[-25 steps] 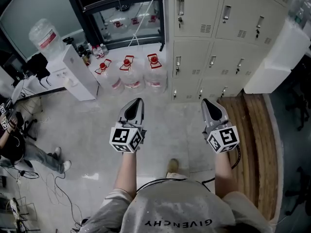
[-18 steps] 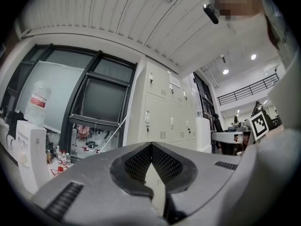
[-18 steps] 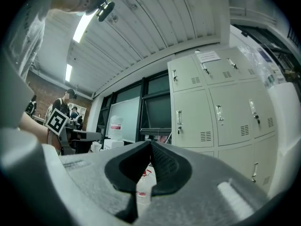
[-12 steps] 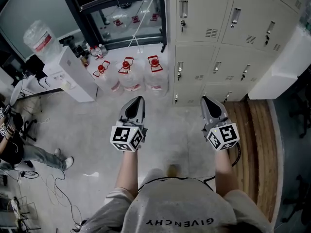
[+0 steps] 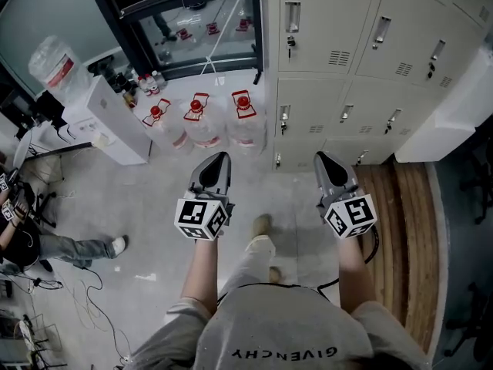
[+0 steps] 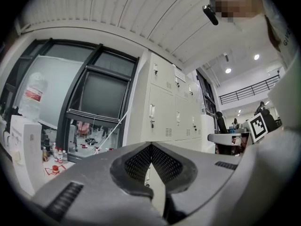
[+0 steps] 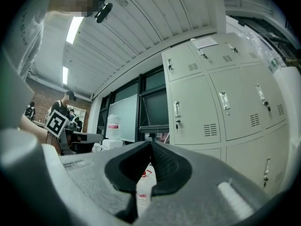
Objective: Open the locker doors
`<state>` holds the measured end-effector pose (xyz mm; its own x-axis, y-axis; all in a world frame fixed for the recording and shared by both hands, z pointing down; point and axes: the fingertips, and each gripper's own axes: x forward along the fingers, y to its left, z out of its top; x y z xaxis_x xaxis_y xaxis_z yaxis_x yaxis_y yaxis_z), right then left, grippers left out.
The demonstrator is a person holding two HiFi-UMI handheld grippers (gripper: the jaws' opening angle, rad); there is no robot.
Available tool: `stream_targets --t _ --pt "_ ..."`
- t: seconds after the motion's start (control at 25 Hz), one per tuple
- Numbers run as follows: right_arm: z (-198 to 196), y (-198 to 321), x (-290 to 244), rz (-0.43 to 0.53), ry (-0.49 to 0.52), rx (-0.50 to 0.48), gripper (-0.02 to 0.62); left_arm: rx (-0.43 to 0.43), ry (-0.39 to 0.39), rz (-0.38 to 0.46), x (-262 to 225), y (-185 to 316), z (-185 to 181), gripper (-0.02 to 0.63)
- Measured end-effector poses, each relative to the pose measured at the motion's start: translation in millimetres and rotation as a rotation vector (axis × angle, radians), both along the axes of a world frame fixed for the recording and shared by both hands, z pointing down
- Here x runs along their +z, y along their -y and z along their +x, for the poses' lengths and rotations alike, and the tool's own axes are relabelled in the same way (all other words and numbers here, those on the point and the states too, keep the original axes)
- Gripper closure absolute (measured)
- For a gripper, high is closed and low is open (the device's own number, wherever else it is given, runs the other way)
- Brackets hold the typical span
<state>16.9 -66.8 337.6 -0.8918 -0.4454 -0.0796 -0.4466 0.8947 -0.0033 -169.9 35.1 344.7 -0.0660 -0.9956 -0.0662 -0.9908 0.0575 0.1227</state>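
A person holds the left gripper [image 5: 222,157] and the right gripper [image 5: 319,159] out in front above the pale floor [image 5: 154,191]. Each pair of fingers is pressed together with nothing between them. Beyond the right gripper stands the bank of beige lockers [image 5: 347,45], the doors in view closed. Three red-capped water jugs [image 5: 202,122] sit beside the lockers on the left, below a dark window [image 5: 200,21].

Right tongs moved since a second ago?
Yes. The right tongs have come forward toward the lockers: their tip now overlaps the bottom row, which earlier lay just ahead.
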Motion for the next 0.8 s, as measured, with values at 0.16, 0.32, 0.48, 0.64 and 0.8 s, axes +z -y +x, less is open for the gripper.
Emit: stream_targets --t 0.16,0.32,0.48,0.64,0.8 --pt "-20 30 -8 0.018 0.01 0.008 0.594 0.006 -0.005 0.006 0 39 -18 0.607" --pt "-45 65 -18 0.032 0.012 0.005 0.594 0.026 0.0 0.003 -5 81 -35 0.607" --pt "-70 99 -27 0.04 0.008 0.006 0.594 0.04 -0.002 0.0 -9 116 -55 0.607" --pt "-95 129 -37 0.045 0.01 0.009 0.594 0.058 -0.003 0.001 -19 148 -74 0.607" --pt "-115 152 -50 0.048 0.031 0.013 0.594 0.074 -0.001 -0.003 -25 176 -89 0.607"
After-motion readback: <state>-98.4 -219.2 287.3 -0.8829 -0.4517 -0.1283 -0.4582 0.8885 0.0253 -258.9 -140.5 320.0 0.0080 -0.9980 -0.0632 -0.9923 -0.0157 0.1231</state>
